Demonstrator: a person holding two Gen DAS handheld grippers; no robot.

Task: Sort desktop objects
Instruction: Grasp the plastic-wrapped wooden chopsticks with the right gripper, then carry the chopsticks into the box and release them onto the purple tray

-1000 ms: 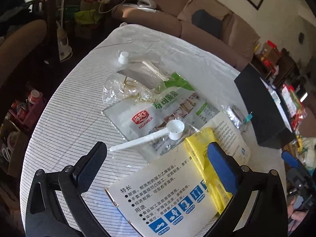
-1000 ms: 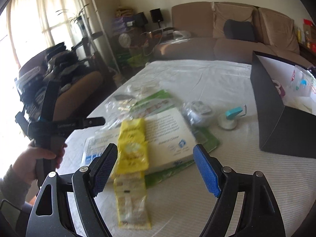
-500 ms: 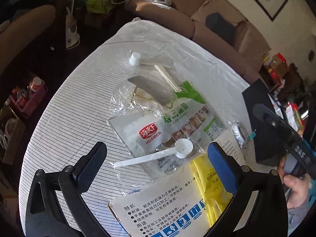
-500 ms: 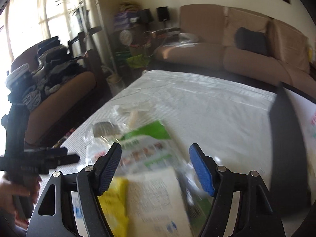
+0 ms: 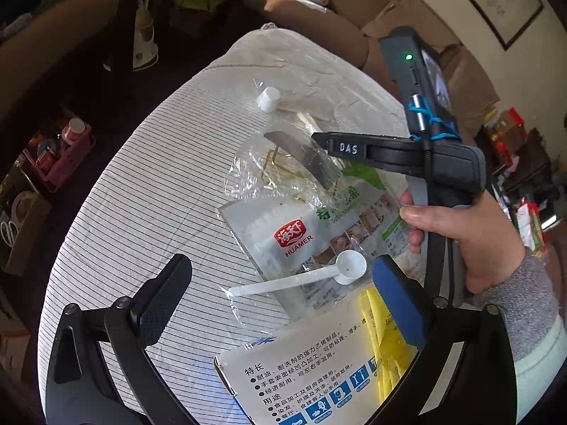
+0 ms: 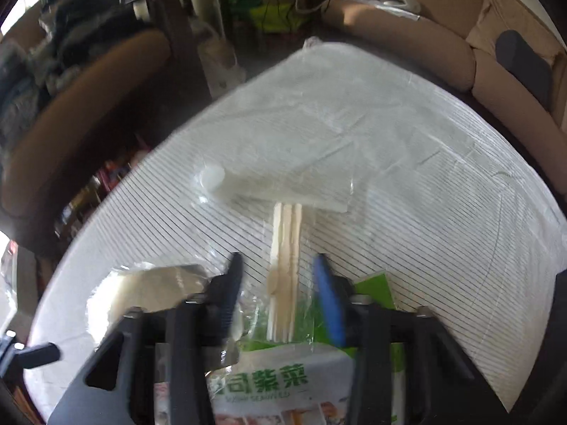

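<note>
My right gripper [image 6: 280, 276] is open, its jaws on either side of a clear packet of pale wooden sticks [image 6: 285, 269] lying on the striped cloth; it is also seen in the left wrist view [image 5: 320, 138], held by a hand. My left gripper [image 5: 283, 290] is open and empty above a white plastic scoop [image 5: 304, 278], which lies on a white and green seaweed bag [image 5: 301, 237]. A white box with printed text [image 5: 312, 382] and a yellow packet [image 5: 382, 340] lie near it.
A white cap [image 5: 268, 98] and a clear bag [image 6: 294, 163] lie at the far side of the round striped table [image 5: 141, 212]. A grey-contents clear bag [image 5: 283, 163] sits by the seaweed bag. Brown sofa [image 6: 443, 53] and chairs surround the table.
My right gripper has swung left and down over the table to the packet of sticks, narrowing its jaws. My left gripper has stayed open over the scoop, drifting slightly.
</note>
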